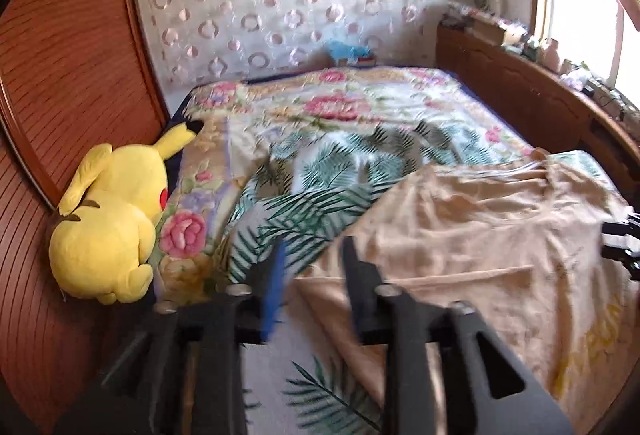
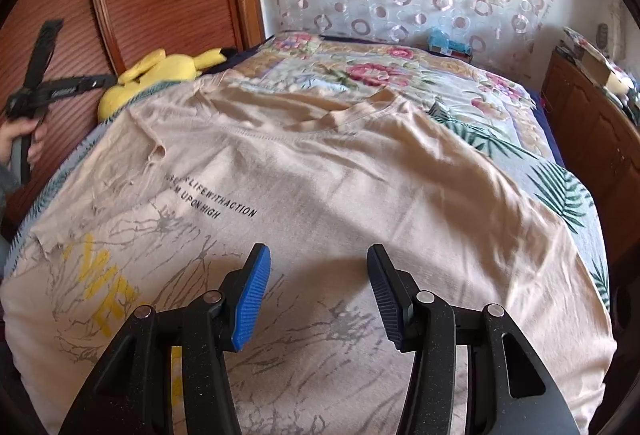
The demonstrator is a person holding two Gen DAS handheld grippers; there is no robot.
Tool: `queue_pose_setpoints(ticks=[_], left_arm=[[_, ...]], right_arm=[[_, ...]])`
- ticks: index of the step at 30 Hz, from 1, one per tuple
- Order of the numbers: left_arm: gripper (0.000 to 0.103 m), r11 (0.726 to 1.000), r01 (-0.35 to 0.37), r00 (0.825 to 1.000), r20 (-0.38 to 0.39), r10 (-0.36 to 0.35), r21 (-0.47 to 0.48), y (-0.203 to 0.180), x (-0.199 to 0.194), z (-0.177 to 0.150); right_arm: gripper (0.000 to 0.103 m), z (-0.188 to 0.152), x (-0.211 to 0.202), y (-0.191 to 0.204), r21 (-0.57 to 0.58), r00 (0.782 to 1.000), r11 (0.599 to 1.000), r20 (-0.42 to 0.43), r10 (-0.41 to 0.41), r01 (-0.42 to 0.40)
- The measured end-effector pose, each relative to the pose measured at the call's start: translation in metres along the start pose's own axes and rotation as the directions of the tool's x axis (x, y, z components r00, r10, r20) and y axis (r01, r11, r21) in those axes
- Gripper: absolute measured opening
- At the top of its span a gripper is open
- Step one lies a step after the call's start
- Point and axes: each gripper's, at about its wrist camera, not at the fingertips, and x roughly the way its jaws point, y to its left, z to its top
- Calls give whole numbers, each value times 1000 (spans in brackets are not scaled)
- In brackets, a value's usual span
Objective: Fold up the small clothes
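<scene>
A beige T-shirt (image 2: 320, 187) with black lettering and a yellow and grey print lies spread on the bed, collar at the far end. My right gripper (image 2: 318, 267) hangs open just above its lower part, empty. In the left wrist view the shirt (image 1: 480, 227) lies to the right; my left gripper (image 1: 314, 255) is open and empty over the shirt's left edge, blurred. The left gripper also shows in the right wrist view (image 2: 48, 83), held up at the bed's left side. The right gripper (image 1: 622, 239) peeks in at the left wrist view's right edge.
A palm-leaf sheet (image 1: 320, 171) and floral blanket (image 2: 360, 71) cover the bed. A yellow plush toy (image 1: 112, 219) lies by the wooden wardrobe (image 1: 60, 75) on the left. A wooden headboard shelf (image 1: 532, 91) with clutter runs along the right. A blue item (image 2: 444, 39) sits at the far wall.
</scene>
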Motion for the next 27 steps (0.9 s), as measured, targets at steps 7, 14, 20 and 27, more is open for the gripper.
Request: queue_pose_setpoints(ticks=[7, 14, 20, 27], left_arm=[[87, 995, 103, 993, 65, -103, -1, -32, -41, -8], [87, 990, 138, 988, 70, -139, 19, -76, -67, -27], [87, 983, 182, 981, 63, -183, 33, -106, -82, -45], [87, 977, 207, 977, 46, -210, 58, -133, -85, -61]], right_arm=[[52, -12, -48, -7, 28, 995, 998, 81, -52, 50], [52, -43, -101, -25, 85, 984, 990, 124, -127, 117], [52, -78, -135, -42, 141, 975, 976, 123, -186, 168], [52, -106, -156, -62, 212, 965, 951, 84, -249, 226]])
